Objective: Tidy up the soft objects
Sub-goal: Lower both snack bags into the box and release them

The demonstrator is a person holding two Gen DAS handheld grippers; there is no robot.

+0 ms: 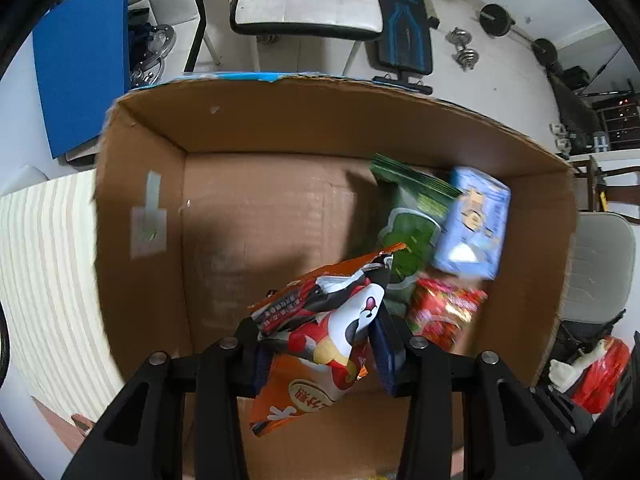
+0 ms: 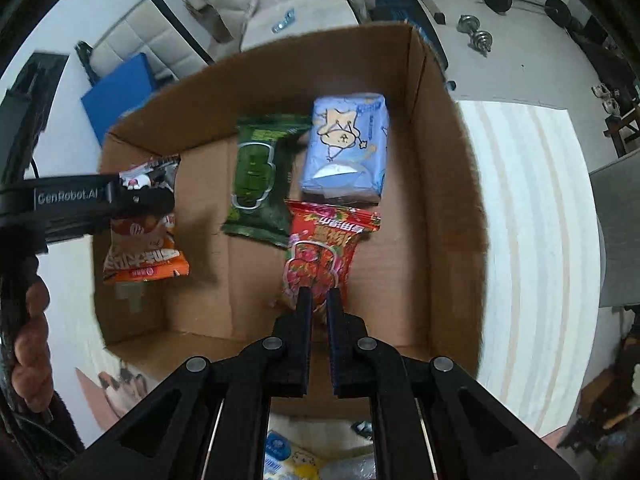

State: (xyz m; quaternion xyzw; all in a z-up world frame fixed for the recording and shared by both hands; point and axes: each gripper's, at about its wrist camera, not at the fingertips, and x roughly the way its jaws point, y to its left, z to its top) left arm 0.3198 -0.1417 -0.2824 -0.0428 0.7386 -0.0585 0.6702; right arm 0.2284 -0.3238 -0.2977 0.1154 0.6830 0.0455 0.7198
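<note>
A brown cardboard box (image 1: 280, 120) lies open on the table; it also shows in the right wrist view (image 2: 444, 216). My left gripper (image 1: 320, 344) is shut on an orange snack bag (image 1: 324, 340) and holds it above the box's left part; from the right wrist view the bag (image 2: 144, 248) hangs from that gripper (image 2: 140, 196). My right gripper (image 2: 319, 296) is nearly closed on the lower edge of a red snack bag (image 2: 324, 248) inside the box. A green wipes pack (image 2: 256, 180) and a blue tissue pack (image 2: 348, 144) lie in the box beyond it.
The box stands on a cream striped tablecloth (image 2: 532, 240). A chair (image 1: 304, 4), a blue board (image 1: 84, 60) and dumbbells (image 1: 464, 48) are on the floor behind. More packets (image 2: 296, 460) lie on the table near my right gripper's base.
</note>
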